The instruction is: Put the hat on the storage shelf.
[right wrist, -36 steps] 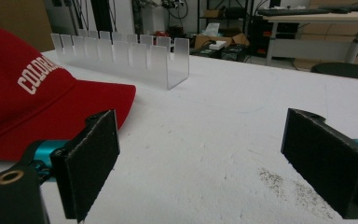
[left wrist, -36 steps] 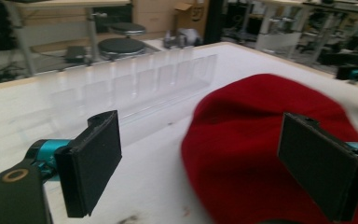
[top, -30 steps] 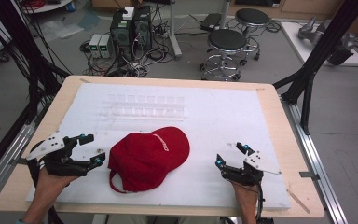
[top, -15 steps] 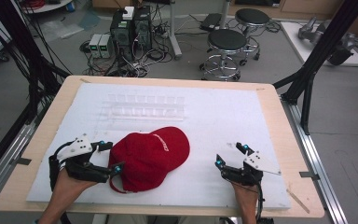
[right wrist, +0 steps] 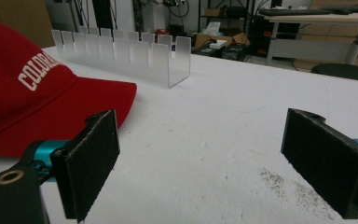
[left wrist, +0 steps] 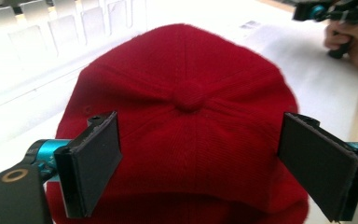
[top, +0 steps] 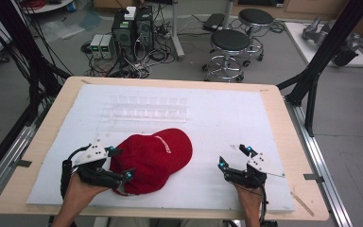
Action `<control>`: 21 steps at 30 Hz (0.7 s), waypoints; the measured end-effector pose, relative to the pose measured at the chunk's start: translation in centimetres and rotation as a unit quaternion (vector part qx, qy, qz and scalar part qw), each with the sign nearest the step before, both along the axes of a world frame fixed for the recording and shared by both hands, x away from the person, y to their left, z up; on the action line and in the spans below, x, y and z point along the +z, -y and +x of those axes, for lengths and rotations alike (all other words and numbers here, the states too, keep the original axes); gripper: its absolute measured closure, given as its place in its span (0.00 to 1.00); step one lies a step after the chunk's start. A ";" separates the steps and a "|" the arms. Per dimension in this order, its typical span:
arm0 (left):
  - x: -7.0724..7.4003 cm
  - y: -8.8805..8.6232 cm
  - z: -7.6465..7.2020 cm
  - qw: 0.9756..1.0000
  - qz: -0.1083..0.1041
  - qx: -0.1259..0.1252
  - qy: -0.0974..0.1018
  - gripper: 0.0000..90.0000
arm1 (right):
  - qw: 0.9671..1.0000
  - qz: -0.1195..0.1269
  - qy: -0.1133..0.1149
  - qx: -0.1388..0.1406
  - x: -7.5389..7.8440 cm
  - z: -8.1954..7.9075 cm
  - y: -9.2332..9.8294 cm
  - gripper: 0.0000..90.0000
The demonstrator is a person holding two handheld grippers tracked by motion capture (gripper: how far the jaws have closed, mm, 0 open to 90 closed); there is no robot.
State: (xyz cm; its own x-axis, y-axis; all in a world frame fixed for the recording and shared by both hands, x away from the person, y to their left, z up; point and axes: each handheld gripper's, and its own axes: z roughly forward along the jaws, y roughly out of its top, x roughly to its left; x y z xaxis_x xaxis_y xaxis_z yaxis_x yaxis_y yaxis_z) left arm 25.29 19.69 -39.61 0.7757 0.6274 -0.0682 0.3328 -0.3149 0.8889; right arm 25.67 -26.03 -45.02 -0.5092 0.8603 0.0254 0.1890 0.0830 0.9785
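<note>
One red corduroy baseball cap (top: 153, 158), peak toward two o'clock; left tongs (top: 119, 164) spread, straddling its rear crown; right tongs (top: 231, 158) spread, well apart at three o'clock.

A red cap (top: 153, 158) with white lettering on its front lies crown-up in the lower centre of the high view, its brim pointing toward the right of the frame, its back toward the lower left.
</note>
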 end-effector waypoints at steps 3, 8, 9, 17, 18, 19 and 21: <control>-0.3 0.3 0.1 1.000 0.016 0.010 0.001 0.15 | 1.000 0.001 0.000 0.000 0.0 0.0 0.0 0.11; -0.8 0.5 0.1 0.999 0.035 0.008 -0.014 0.15 | 1.000 0.001 0.002 0.001 0.0 0.0 0.1 0.11; -0.9 0.5 0.0 0.999 0.039 0.009 -0.013 0.15 | 1.000 0.001 0.001 0.001 0.0 0.0 0.1 0.11; -1.5 0.8 0.6 0.998 0.045 0.014 -0.045 0.19 | 1.000 0.000 0.002 0.001 0.0 0.0 0.1 0.11; -1.6 0.7 0.6 0.998 0.042 0.010 -0.046 0.24 | 1.000 0.001 0.002 0.001 0.0 0.0 0.1 0.11; -1.6 0.8 0.7 0.998 0.041 0.008 -0.048 0.27 | 1.000 0.001 0.002 0.001 0.0 0.0 0.1 0.11; -1.7 0.7 0.7 0.998 0.043 0.000 -0.052 0.37 | 1.000 0.002 0.002 0.001 0.0 0.0 0.1 0.11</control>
